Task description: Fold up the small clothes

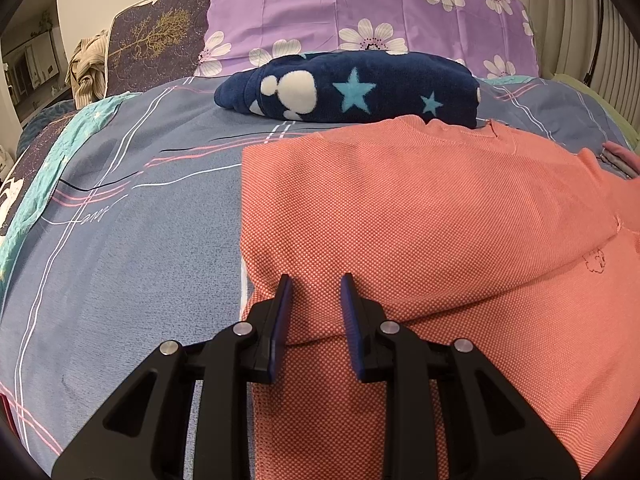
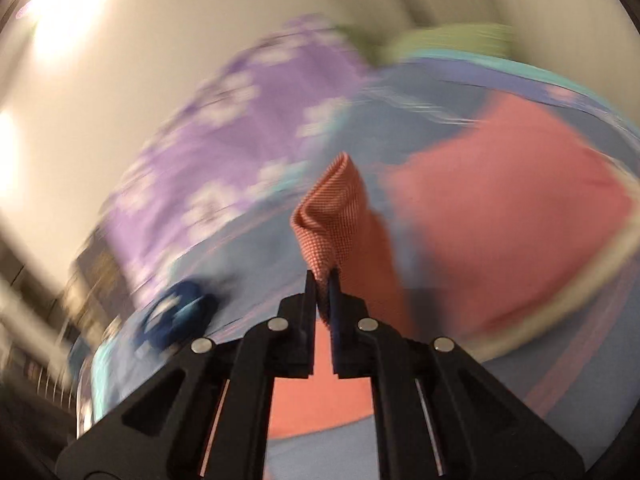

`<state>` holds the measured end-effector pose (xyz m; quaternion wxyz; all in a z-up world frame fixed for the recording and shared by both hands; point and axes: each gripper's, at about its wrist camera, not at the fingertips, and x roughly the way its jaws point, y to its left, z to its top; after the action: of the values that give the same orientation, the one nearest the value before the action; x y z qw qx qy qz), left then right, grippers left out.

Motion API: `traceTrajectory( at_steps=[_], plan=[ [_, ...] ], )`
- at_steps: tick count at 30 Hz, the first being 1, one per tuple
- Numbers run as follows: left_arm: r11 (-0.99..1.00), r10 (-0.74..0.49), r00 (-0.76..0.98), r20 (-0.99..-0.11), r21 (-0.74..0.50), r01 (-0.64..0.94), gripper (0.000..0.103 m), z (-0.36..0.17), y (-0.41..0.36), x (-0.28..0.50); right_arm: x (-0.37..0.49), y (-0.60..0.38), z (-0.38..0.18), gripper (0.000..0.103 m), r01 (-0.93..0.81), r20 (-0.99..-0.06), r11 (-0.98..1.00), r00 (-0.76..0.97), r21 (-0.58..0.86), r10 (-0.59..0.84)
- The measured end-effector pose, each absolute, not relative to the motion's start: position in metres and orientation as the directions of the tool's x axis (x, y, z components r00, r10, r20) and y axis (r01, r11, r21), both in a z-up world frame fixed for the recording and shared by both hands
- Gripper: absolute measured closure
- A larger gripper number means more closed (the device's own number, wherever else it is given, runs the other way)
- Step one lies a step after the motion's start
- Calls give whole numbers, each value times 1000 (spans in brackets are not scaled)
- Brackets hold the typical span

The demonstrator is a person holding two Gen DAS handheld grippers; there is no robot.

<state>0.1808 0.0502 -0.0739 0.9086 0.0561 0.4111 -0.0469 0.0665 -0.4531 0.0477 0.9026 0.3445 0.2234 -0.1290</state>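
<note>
A coral knit shirt [image 1: 420, 208] lies partly folded on the blue-grey bed sheet [image 1: 140, 220]. In the left wrist view my left gripper [image 1: 316, 280] stands at the shirt's near left corner. Its jaws are narrowly apart, with a thick fold of the cloth pinched between the blue pads. In the blurred right wrist view my right gripper [image 2: 323, 280] is shut on a corner of the coral shirt [image 2: 332, 208]. That corner stands up from between the fingers, and the rest of the shirt [image 2: 500, 220] spreads over the bed behind it.
A folded navy fleece with stars [image 1: 360, 88] lies just beyond the shirt, in front of a purple flowered pillow [image 1: 360, 8]. A dark patterned pillow [image 1: 160, 40] and a beige garment [image 1: 88, 68] sit at the back left. Pink and grey cloth [image 1: 620, 156] shows at the right edge.
</note>
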Motion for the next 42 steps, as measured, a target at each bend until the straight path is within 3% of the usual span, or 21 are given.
traceTrajectory(
  at_steps=[3, 4, 7, 9, 13, 23, 24, 25, 26, 29, 33, 37, 39, 42],
  plan=[
    [992, -61, 658, -751, 27, 124, 75, -70, 54, 181, 93, -361, 57, 97, 140, -431, 821, 892, 553, 138],
    [993, -80, 656, -750, -2, 119, 67, -67, 57, 180, 104, -324, 51, 97, 50, -425, 835, 876, 547, 226],
    [948, -313, 637, -705, -275, 163, 59, -48, 63, 171, 131, -242, 17, 97, -88, -482, 839, 784, 537, 391],
    [893, -446, 610, -655, -372, 254, 55, -37, 53, 164, 144, -204, -17, 97, -113, -558, 847, 706, 520, 436],
    [767, -641, 482, -597, -524, 371, 45, -32, 19, 164, 150, -180, -60, 97, -88, -637, 853, 626, 515, 449],
    [739, -674, 316, -668, -613, 280, 41, -72, -47, 199, 134, -162, -62, 92, -137, -652, 910, 657, 391, 379],
    [741, -672, 316, -670, -612, 277, 53, -74, -50, 201, 131, -160, -61, 87, -154, -644, 910, 661, 385, 384],
    [743, -669, 318, -672, -607, 282, 87, -74, -53, 201, 129, -158, -61, 83, -170, -637, 907, 663, 385, 394],
    [747, -665, 308, -681, -598, 289, 101, -74, -57, 203, 126, -158, -60, 77, -188, -627, 901, 662, 391, 410],
    [767, -641, 356, -681, -542, 345, 100, -51, -62, 199, 118, -163, -54, 75, -222, -592, 887, 675, 406, 440],
    [761, -646, 458, -610, -470, 447, 100, 11, -55, 196, 109, -191, -51, 75, -227, -515, 841, 703, 490, 490],
    [804, -590, 558, -584, -359, 474, 100, 53, -27, 194, 114, -219, -68, 74, -37, -566, 852, 732, 522, 379],
    [850, -521, 605, -602, -300, 433, 100, 56, -3, 199, 119, -239, -86, 86, 98, -605, 806, 714, 584, 352],
    [888, -457, 626, -633, -289, 357, 100, 45, 34, 206, 120, -249, -93, 89, 130, -585, 753, 718, 645, 377]
  ],
)
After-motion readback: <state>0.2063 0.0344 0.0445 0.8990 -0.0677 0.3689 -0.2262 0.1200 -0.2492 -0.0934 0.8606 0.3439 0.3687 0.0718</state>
